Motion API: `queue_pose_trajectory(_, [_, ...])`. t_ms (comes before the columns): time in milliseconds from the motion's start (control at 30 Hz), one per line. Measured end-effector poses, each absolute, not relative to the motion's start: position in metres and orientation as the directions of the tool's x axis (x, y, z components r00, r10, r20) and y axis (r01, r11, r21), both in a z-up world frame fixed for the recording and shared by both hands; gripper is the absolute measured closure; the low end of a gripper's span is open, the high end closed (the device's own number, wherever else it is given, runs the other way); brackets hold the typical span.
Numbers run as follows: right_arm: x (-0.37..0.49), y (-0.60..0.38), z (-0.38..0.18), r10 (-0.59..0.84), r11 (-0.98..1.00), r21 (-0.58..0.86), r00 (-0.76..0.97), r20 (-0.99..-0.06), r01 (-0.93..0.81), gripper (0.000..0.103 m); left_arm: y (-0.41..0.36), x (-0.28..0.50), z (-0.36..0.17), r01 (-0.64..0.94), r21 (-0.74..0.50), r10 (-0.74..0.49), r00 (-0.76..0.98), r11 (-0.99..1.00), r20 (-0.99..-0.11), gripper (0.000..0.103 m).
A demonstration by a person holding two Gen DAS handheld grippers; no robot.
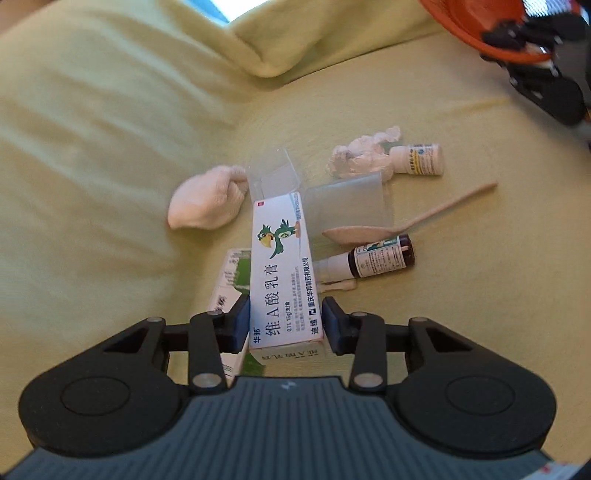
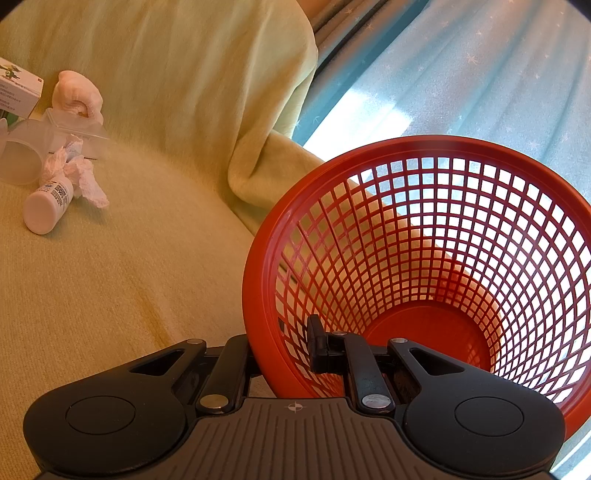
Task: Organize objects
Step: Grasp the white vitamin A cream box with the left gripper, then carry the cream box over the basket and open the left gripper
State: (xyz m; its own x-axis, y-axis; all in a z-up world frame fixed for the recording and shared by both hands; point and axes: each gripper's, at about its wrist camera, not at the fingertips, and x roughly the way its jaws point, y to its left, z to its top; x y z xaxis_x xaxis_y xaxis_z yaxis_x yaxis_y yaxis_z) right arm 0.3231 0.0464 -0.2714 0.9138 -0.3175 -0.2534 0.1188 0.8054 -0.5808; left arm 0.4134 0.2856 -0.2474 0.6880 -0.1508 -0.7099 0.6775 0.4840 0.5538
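My left gripper (image 1: 286, 321) is shut on a white ointment box (image 1: 280, 266) with a green parrot printed on it; the blue pads press its two long sides. The box is tilted above a second, green and white box (image 1: 229, 288). My right gripper (image 2: 282, 350) is shut on the rim of a red mesh basket (image 2: 443, 147), one finger outside the wall and one inside. In the left wrist view the basket (image 1: 476, 26) and the right gripper (image 1: 535, 55) show at the top right. The basket looks empty.
On the yellow-green blanket (image 1: 443, 332) lie a rolled white sock (image 1: 207, 203), a clear plastic container (image 1: 273, 177), a translucent cup (image 1: 347, 206), crumpled tissue (image 1: 362, 155), a white bottle (image 1: 417, 158), a wooden spoon (image 1: 399, 218) and a brown spray bottle (image 1: 369, 260). A curtain (image 2: 480, 74) hangs behind.
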Motion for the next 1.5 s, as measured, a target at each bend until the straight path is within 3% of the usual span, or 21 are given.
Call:
queue_pose_trajectory(100, [0.323,0.046,-0.271,-0.317,0.805,-0.581,0.914,-0.253,0.118,0.094,0.279,0.403,-0.25,0.664,0.648,-0.139,0.731,0.372,-0.668,0.069])
queue_pose_trajectory(533, [0.323,0.046,-0.271,-0.316,0.806,-0.58,0.914,-0.253,0.118,0.094,0.275,0.38,-0.252,0.629,0.758,-0.165,0.777,0.173,-0.607,0.07])
queue_pose_trajectory(900, [0.322,0.046,-0.271,-0.315,0.807,-0.578,0.915,-0.253,0.118,0.094,0.24,0.327,-0.202,0.57,0.818,-0.427,0.721,-0.081,-0.545,0.07])
queue_pose_trajectory(1333, [0.323,0.047,-0.27,-0.314,0.809,-0.576,0.915,-0.253,0.119,0.094,0.098,0.322,-0.179,0.595,0.798,-0.676,0.549,-0.097,-0.492,0.07])
queue_pose_trajectory(1500, [0.323,0.047,-0.27,-0.314,0.81,-0.575,0.915,-0.254,0.118,0.094,0.055,0.337,-0.188,0.661,0.751,-0.695,0.533,-0.015,-0.483,0.06])
